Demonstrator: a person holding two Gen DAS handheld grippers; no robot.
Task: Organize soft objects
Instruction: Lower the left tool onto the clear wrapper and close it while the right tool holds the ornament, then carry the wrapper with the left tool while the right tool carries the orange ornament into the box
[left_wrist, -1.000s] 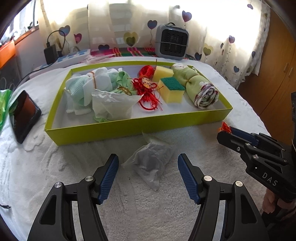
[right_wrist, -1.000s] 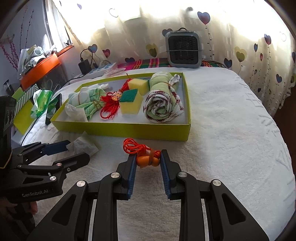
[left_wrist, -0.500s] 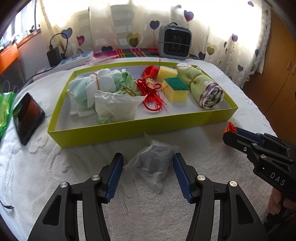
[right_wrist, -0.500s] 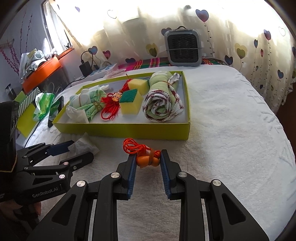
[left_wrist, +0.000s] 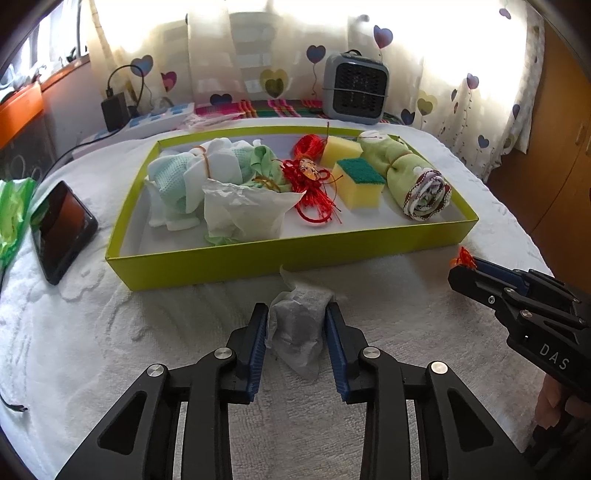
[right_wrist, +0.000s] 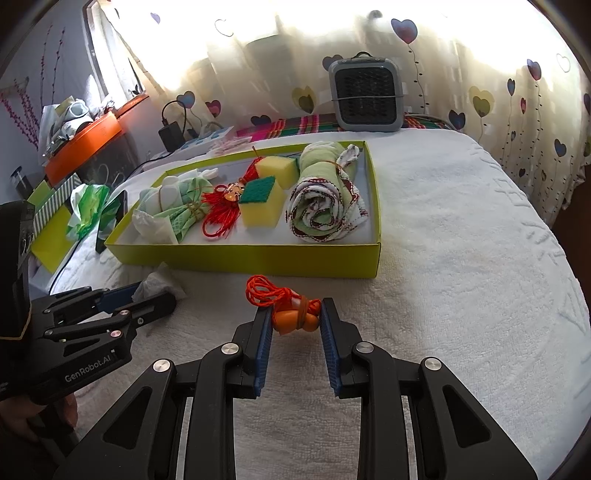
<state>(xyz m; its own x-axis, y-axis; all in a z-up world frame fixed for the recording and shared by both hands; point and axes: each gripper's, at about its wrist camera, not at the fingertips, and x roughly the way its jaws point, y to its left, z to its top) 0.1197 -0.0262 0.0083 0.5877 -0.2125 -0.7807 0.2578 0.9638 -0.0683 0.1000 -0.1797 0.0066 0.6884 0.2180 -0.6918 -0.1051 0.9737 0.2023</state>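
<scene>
Left wrist: left gripper (left_wrist: 297, 325) jaws closing on the grey pouch (left_wrist: 298, 332), which sits on the white bedspread (left_wrist: 110, 332) just in front of the green tray (left_wrist: 295, 251); both blue pads touch its wrapper; right gripper (right_wrist: 297, 321) clenched on the orange earplugs (right_wrist: 295, 320), cord looped above the pads, near the tray's front wall; tray holds 2 sponges (left_wrist: 360, 182), rolled towel (left_wrist: 413, 177), red tassel (left_wrist: 314, 184), bundled cloths (left_wrist: 199, 173), white tissue (left_wrist: 243, 212); phone (left_wrist: 61, 229) lies left of the tray.

Daylight is glaring through the far curtains (left_wrist: 258, 55), washing them out; fisheye edges are bending and darkening.
</scene>
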